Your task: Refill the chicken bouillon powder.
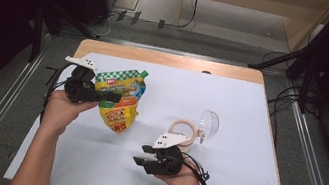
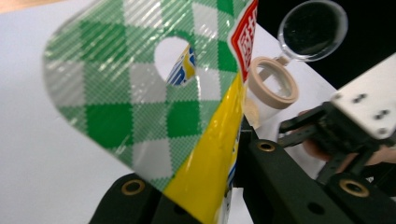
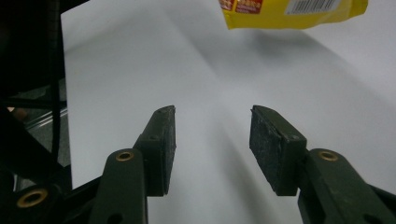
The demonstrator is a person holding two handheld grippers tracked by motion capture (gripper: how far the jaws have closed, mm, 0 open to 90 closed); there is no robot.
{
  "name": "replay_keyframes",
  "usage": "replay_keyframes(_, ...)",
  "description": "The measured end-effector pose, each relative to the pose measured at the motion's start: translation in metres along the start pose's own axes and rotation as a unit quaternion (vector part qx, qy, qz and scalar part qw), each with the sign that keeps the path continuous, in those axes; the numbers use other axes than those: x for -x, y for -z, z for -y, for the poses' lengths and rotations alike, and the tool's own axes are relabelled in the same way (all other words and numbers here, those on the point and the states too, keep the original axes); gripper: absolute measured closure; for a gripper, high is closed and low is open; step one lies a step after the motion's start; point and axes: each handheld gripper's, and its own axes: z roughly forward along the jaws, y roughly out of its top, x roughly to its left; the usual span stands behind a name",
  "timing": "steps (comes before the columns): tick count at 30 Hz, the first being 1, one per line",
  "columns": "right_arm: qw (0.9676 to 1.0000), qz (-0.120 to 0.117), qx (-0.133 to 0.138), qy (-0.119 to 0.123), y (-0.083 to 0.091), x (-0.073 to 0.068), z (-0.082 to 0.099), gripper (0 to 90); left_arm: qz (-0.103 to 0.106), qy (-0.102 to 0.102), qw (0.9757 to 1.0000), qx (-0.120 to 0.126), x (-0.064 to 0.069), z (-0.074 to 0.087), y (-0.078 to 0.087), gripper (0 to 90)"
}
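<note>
A spouted pouch (image 1: 120,100), green-checked at the top and yellow below, hangs above the white table cover (image 1: 242,100). My left gripper (image 1: 112,97) is shut on its middle from the left. In the left gripper view the pouch (image 2: 140,93) stands between the two black jaws of that gripper (image 2: 205,186), its punched hole showing. My right gripper (image 1: 140,154) is held low near the front of the table, right of the pouch. It (image 3: 212,135) is open with nothing between its pads, and the pouch's yellow bottom edge (image 3: 294,11) is far ahead of it.
A clear jar with a beige rim (image 1: 183,132) lies on its side just behind the right hand, its round clear lid (image 1: 209,123) beside it. Both appear in the left gripper view, jar (image 2: 273,81) and lid (image 2: 313,30). The wooden table edge (image 1: 168,59) runs along the back.
</note>
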Motion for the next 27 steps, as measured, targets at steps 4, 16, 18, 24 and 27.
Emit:
replay_keyframes(4, 0.9999, 0.017, -0.001, -0.004, -0.007, -0.001, 0.000, 52.0, 0.018, -0.027, 0.9995, -0.003, 0.016, -0.007, 0.006, 90.0)
replay_keyframes(16, 0.9987, 0.041, 0.024, -0.017, -0.005, 0.003, 0.005, 63.7, 0.061, -0.063, 0.9957, -0.030, 0.061, -0.023, 0.002, 90.0)
replay_keyframes(18, 0.9983, 0.047, 0.026, -0.023, -0.004, 0.004, 0.007, 66.9, 0.069, -0.068, 0.9945, -0.040, 0.066, -0.025, -0.002, 90.0)
replay_keyframes(24, 0.9964, 0.071, 0.045, -0.014, -0.001, 0.005, 0.007, 69.8, 0.094, -0.063, 0.9913, -0.068, 0.078, -0.026, -0.017, 90.0)
replay_keyframes(27, 0.9957, 0.081, 0.044, -0.007, -0.001, 0.005, 0.008, 68.6, 0.113, -0.055, 0.9892, -0.077, 0.080, -0.025, -0.023, 90.0)
